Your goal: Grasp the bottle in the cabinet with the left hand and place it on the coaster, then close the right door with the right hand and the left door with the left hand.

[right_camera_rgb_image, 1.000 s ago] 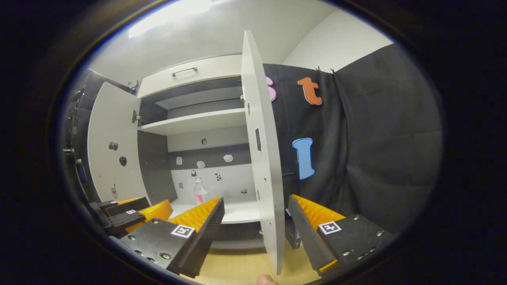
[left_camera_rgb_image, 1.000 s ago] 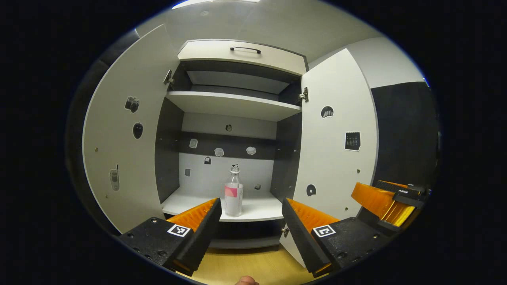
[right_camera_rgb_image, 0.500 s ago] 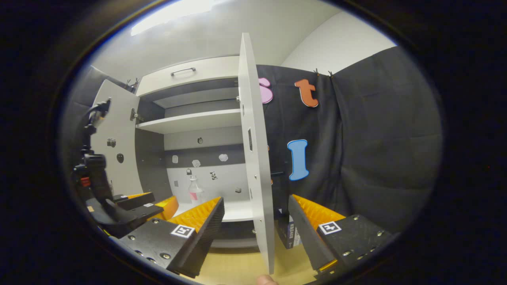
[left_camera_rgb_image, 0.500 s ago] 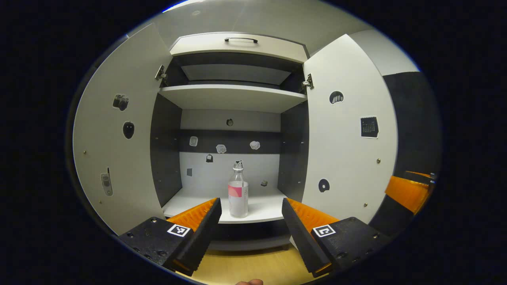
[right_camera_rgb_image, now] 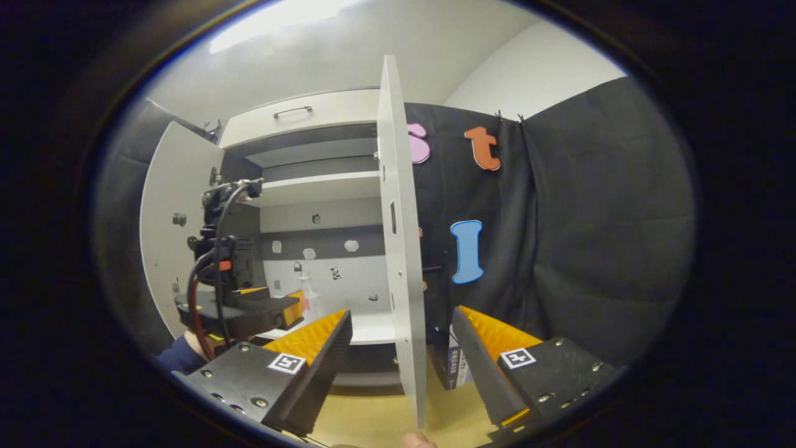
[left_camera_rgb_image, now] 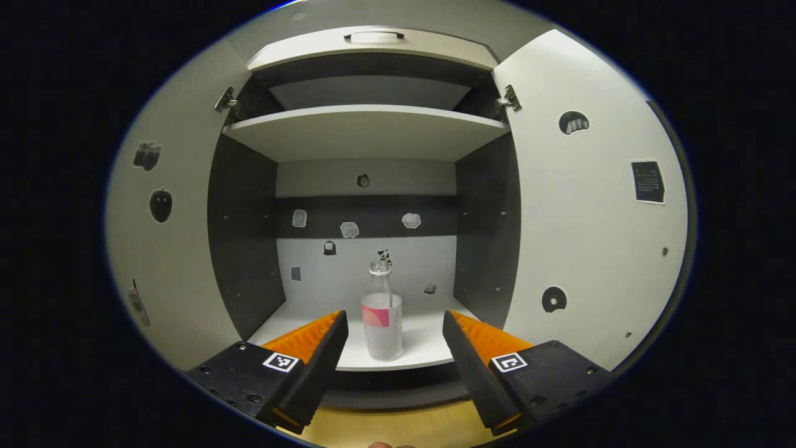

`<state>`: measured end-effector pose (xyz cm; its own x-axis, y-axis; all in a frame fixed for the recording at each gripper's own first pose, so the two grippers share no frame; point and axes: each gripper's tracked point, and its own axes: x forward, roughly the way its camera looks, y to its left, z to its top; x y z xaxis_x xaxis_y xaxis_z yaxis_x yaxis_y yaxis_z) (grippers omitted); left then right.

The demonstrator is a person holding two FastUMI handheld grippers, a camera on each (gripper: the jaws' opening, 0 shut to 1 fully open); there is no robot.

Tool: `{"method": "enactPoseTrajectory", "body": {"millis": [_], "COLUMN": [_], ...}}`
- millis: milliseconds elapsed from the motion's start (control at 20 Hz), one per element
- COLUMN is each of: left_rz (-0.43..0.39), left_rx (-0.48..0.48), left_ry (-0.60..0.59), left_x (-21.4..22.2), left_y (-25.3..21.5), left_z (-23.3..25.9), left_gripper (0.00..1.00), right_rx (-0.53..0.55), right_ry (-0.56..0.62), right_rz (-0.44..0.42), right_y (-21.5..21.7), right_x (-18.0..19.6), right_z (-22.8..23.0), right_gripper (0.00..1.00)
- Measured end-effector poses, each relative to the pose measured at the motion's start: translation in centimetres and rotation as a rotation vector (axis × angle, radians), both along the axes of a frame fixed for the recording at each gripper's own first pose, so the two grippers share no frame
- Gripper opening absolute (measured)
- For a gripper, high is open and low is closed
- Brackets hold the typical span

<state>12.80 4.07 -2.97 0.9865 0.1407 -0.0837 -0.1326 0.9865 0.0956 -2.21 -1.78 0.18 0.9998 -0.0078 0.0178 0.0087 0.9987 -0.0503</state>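
Observation:
A clear bottle (left_camera_rgb_image: 382, 311) with a pink label and a small cap stands upright near the front of the cabinet's lower shelf (left_camera_rgb_image: 423, 348). My left gripper (left_camera_rgb_image: 393, 318) is open just in front of the shelf, and the bottle appears between its fingers, a little farther in. In the right gripper view the left gripper (right_camera_rgb_image: 289, 308) reaches into the cabinet opening, partly hiding the bottle (right_camera_rgb_image: 309, 300). My right gripper (right_camera_rgb_image: 401, 317) is open and holds nothing, with the edge of the open right door (right_camera_rgb_image: 398, 249) straight ahead of it.
Both cabinet doors stand wide open, the left door (left_camera_rgb_image: 180, 249) and the right door (left_camera_rgb_image: 584, 205). An upper shelf (left_camera_rgb_image: 367, 127) and a drawer with a handle (left_camera_rgb_image: 373, 37) sit above. A small box (right_camera_rgb_image: 457, 368) stands on the wooden surface (right_camera_rgb_image: 373, 417) behind the right door.
My left gripper has moved forward to the cabinet, so the bottle is larger and centred between its fingers. The right gripper has barely moved.

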Motion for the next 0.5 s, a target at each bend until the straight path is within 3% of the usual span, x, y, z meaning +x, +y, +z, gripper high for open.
{"method": "enactPoseTrajectory", "body": {"millis": [500], "left_rz": [0.062], "left_rx": [0.001], "left_ry": [0.086], "left_x": [6.9], "left_y": [2.7], "left_z": [-2.4], "left_gripper": [0.96], "right_rx": [-0.026], "right_ry": [-0.037], "right_rz": [-0.107], "right_y": [-3.6], "right_x": [-1.2], "right_z": [0.4], "right_gripper": [0.98]}}
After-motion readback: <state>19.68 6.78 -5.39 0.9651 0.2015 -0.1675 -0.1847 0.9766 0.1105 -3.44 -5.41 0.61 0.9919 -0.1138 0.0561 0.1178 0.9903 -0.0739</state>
